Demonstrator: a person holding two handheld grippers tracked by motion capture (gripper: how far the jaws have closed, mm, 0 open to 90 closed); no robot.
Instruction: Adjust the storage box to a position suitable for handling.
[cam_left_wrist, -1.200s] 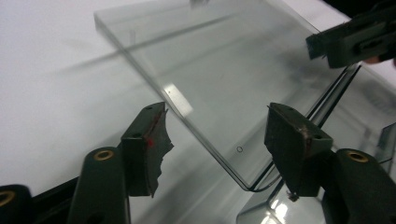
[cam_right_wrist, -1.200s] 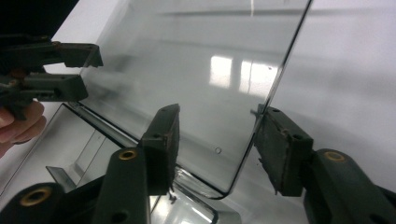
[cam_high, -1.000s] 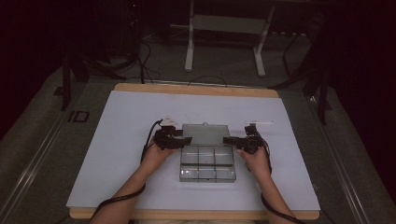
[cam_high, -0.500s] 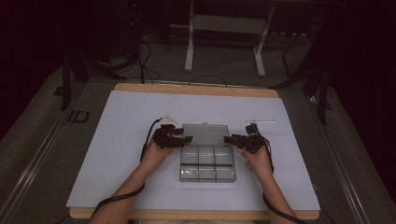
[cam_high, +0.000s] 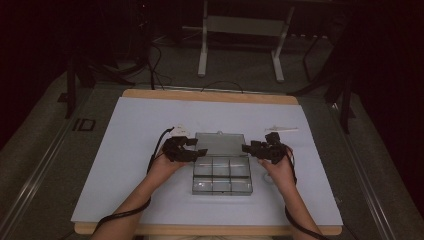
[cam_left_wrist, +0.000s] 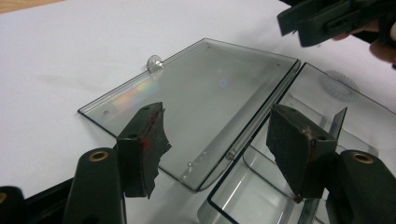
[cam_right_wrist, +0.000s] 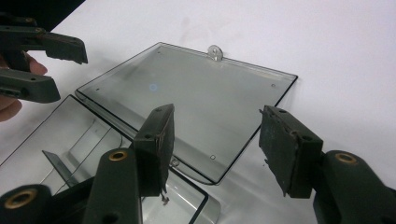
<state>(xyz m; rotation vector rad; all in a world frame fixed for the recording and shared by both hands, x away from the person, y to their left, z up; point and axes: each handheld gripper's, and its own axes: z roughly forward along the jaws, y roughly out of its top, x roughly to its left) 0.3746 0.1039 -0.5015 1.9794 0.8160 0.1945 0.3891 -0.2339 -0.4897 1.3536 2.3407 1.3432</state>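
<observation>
Clear plastic box (cam_high: 222, 173) lid laid flat at far side | left gripper (cam_high: 194, 150), right gripper (cam_high: 252, 148) drawn slightly outward since before, both wide, nothing held | opening judged complete

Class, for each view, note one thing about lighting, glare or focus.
High view: dark surroundings, only the white table lit. Left gripper view: rainbow glare on the open lid, the other gripper soft. Right gripper view: a small light spot on the lid; near jaws slightly blurred.
</observation>
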